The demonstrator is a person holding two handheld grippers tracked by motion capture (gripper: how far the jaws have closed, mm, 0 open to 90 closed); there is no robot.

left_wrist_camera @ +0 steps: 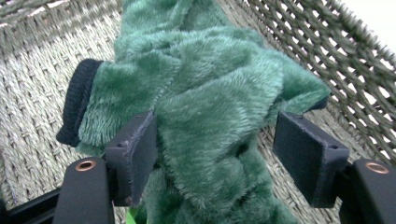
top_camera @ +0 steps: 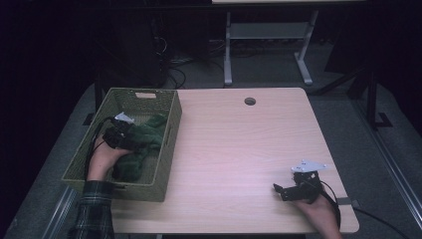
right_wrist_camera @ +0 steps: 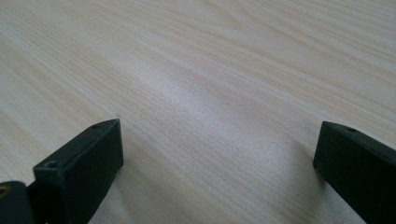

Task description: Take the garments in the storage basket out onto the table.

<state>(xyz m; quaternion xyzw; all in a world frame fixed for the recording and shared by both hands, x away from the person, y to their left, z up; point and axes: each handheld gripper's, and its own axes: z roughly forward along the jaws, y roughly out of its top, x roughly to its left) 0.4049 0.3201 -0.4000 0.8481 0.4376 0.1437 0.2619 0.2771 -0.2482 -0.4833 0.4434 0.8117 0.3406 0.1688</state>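
Observation:
A fluffy green garment (top_camera: pixel 147 142) with a dark knitted cuff (left_wrist_camera: pixel 77 100) lies bunched inside an olive woven basket (top_camera: pixel 170 130) at the table's left. My left gripper (top_camera: pixel 132 139) reaches down into the basket, jaws either side of a thick fold of the garment (left_wrist_camera: pixel 210 107). The left pad (left_wrist_camera: pixel 135 149) touches the fleece, while the right pad (left_wrist_camera: pixel 308 154) stands a little off it. At the table's front right, my right gripper (top_camera: pixel 278 189) rests low over the bare wood, its jaws wide apart (right_wrist_camera: pixel 219 140) with nothing between them.
The light wooden table (top_camera: pixel 239 149) has a round cable hole (top_camera: pixel 250 101) near its far edge. The basket's woven walls (left_wrist_camera: pixel 327 56) rise close around the left gripper. Behind the table stand a grey desk frame (top_camera: pixel 268 35) and cables on the floor.

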